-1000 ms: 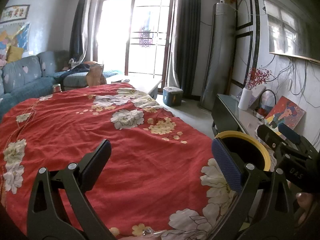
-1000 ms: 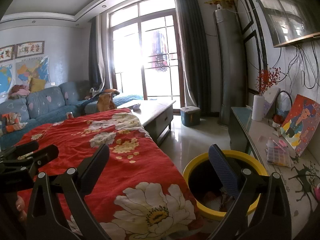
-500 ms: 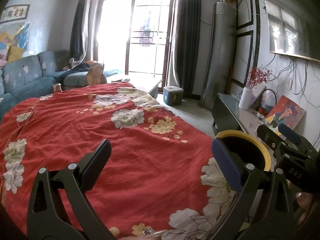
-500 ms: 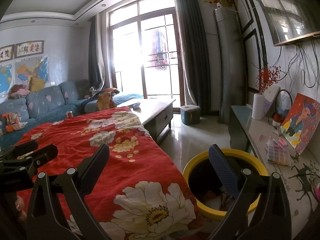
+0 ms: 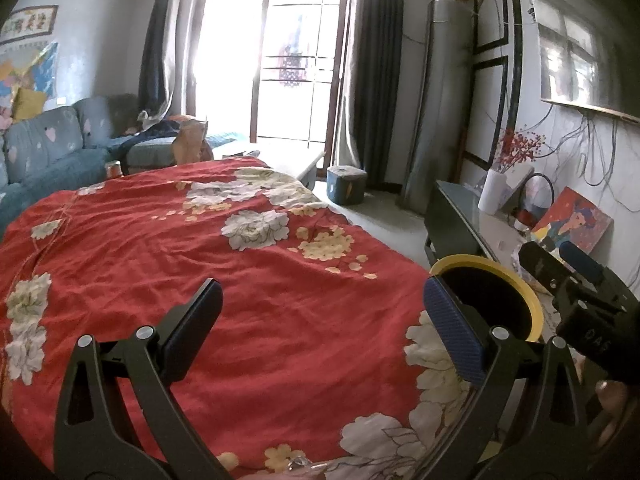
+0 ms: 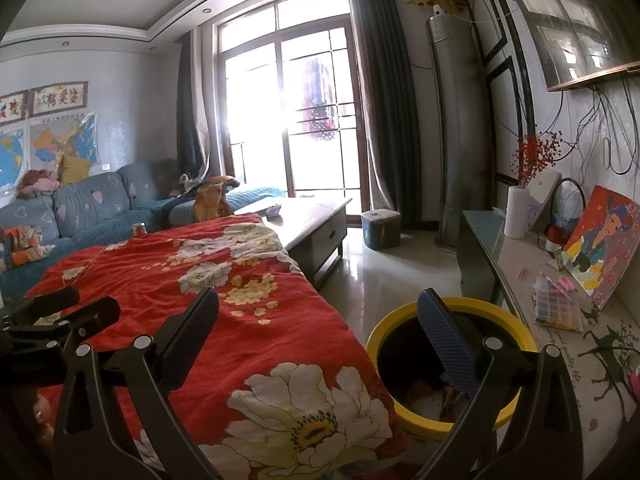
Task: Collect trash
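1. Left wrist view: the left hand-held gripper (image 5: 322, 320) is spread wide with nothing in it, low in the frame over the red flower blanket (image 5: 180, 260). The yellow trash bin (image 5: 492, 300) sits at lower right, just beside the blanket's edge. A small clear scrap (image 5: 298, 465) lies at the bottom middle; it may be trash. To do this well, I think this gripper should dip down, pinch it and carry it to the bin. The other tool at the right edge shows "DAS".

2. Right wrist view: the right hand-held gripper (image 6: 318, 328) is also spread wide and empty. The bin (image 6: 400, 322), lower right, already holds some trash. Wall signs at upper left are too blurry to read.
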Motion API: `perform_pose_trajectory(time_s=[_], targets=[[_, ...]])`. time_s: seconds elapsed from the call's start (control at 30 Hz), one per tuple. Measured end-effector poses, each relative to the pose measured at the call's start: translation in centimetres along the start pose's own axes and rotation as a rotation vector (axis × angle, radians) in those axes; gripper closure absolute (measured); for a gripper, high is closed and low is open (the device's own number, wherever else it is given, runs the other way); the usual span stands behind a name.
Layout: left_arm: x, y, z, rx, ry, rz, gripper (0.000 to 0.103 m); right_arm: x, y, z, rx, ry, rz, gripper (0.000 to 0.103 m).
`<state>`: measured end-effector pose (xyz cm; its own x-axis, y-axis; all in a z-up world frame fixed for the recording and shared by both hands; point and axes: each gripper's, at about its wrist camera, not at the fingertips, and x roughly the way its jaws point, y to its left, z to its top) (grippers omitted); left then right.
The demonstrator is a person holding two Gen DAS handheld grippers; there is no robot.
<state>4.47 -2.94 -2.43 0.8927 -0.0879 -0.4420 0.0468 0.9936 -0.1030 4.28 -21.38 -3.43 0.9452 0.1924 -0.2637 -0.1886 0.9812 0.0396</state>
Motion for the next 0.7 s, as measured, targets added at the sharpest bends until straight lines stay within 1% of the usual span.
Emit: perform_pose_trajectory(time_s=[0.13,0.2,0.27,0.37,0.43,0.5,0.53,0.6,0.63,0.67,0.7], targets=[[0.4,0.3,0.1,-0.013,0.015,0.006,0.011,0.1,0.0,0.0,0.004,0.006,0.012,0.006],[0.5,0.7,0.3,-0.020,0.020,0.017,0.011,0.5,0.4,0.4,0.009,0.025,0.043,0.006],[0.4,1.7,0.8,-0.043,0.024,0.028,0.011,1.2,1.3,1.0,0.014,0.056,0.080,0.006],[-0.2,5.5,1.6,-0.111,0.045,0.078,0.011,2.2,3.9,2.2,0.025,0.098,0.154,0.006],[-0.6,10.1,2.0,-0.186,0.068,0.157,0.011,3.0,7.1,2.9,0.017,0.131,0.243,0.006],[-1.4,15.3,2.1,-0.268,0.094,0.254,0.011,4.1,11.9,3.1,-0.014,0.183,0.337,0.006],[-1.9,18.7,1.9,-0.320,0.109,0.319,0.011,4.5,13.9,3.1,-0.032,0.200,0.380,0.006],[-3.3,24.3,1.2,-0.406,0.113,0.428,0.011,5.7,19.7,2.8,-0.084,0.262,0.485,0.006],[-4.0,27.1,0.6,-0.435,0.119,0.479,0.011,6.6,23.6,2.3,-0.115,0.302,0.552,0.006],[-4.7,30.7,-0.3,-0.458,0.145,0.567,0.011,7.3,26.7,1.7,-0.146,0.339,0.591,0.006],[-5.2,33.5,-1.2,-0.474,0.168,0.625,0.011,8.1,31.0,0.6,-0.199,0.378,0.622,0.006]])
